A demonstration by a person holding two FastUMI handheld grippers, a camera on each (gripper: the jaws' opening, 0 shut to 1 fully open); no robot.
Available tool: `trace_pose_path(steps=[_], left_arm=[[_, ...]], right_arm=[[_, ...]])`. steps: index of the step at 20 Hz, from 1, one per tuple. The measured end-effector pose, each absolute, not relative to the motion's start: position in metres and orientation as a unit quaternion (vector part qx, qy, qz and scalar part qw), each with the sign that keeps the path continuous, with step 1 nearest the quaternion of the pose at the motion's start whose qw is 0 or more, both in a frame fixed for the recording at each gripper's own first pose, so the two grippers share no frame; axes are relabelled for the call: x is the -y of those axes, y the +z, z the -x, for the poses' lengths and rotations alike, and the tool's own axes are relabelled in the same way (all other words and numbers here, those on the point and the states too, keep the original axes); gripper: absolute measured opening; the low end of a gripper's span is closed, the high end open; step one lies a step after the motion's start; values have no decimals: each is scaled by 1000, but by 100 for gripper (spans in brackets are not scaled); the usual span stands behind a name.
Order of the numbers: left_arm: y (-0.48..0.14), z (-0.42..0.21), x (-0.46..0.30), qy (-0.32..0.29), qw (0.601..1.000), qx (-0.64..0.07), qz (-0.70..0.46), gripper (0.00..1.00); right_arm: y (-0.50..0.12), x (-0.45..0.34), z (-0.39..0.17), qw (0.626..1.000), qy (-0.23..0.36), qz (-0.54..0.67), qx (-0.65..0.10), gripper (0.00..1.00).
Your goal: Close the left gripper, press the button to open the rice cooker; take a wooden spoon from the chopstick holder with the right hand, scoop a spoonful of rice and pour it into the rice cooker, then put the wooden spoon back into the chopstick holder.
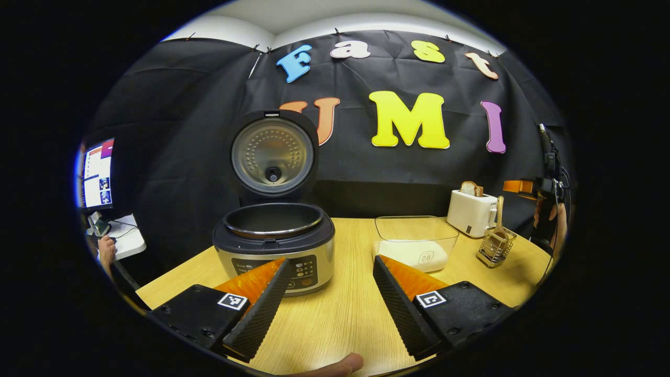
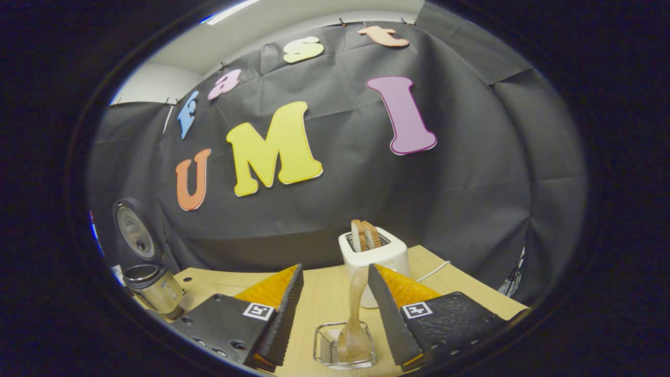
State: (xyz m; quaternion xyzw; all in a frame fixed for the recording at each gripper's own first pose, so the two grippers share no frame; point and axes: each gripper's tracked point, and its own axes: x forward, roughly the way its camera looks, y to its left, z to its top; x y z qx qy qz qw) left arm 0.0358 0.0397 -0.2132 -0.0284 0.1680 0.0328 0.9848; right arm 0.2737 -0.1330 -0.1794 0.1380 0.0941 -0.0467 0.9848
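Cooker (image 1: 273, 246) lid up near the bench's (image 1: 340, 314) left edge; left claw (image 1: 330, 293) wide before it. Right claw (image 2: 335, 309) wide, straddling the spoon (image 2: 355, 319) standing in the holder (image 2: 343, 345) by the right edge.

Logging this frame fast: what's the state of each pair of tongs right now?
Left tongs: open, holding nothing, in front of the open rice cooker.
Right tongs: open, fingers either side of the wooden spoon, not gripping it.

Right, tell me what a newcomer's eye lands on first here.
The cooker at the table's left, its lid standing open over an empty pot. In the right gripper view, the wooden spoon stands in the wire holder, between the right tool's open fingers. Right of the cooker sits a clear tub of rice.
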Motion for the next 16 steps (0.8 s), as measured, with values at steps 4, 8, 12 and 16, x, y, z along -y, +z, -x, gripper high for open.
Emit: trace_pose_path(steps=[4,8,12,16], left_arm=[[-200,-44,-62,56,986,-158,21,100],[-172,-59,-91,82,987,-140,15,95],[-146,-79,-118,103,987,-125,12,100],[-126,-110,-137,106,986,-128,27,100]], right_arm=[[-173,130,-267,985,-38,-138,-98,96],[-170,129,-258,989,-39,-98,-106,96],[-174,120,-243,991,-36,-52,-120,95],[-183,99,-224,988,-7,-63,-139,93]])
